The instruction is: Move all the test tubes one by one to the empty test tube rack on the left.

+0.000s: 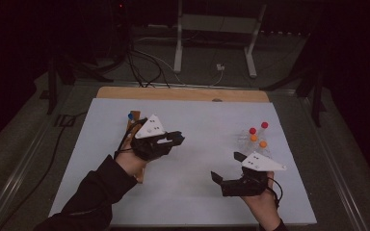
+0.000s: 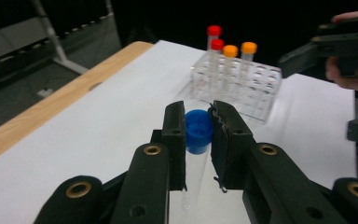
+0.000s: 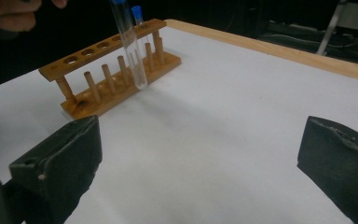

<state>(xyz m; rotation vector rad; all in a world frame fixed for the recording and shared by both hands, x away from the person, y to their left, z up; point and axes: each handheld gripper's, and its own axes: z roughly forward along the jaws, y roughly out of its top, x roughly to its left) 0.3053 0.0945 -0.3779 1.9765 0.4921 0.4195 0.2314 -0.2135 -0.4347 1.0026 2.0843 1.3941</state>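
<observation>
Two racks on our table (image 1: 125,202): wooden rack (image 3: 114,74) holding one blue-capped tube (image 3: 138,18), clear rack (image 2: 242,86) holding four. Our left gripper (image 2: 198,126) clamps a blue-capped tube (image 2: 198,140) above the table, beside the wooden rack. Right gripper (image 3: 200,154) gapes wide, empty.

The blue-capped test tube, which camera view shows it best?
The left gripper view: the blue-capped test tube sits close up, its cap clamped between the left claw pads. The right gripper view shows it farther off, hanging before the wooden rack. In the high view the hand hides it.
</observation>
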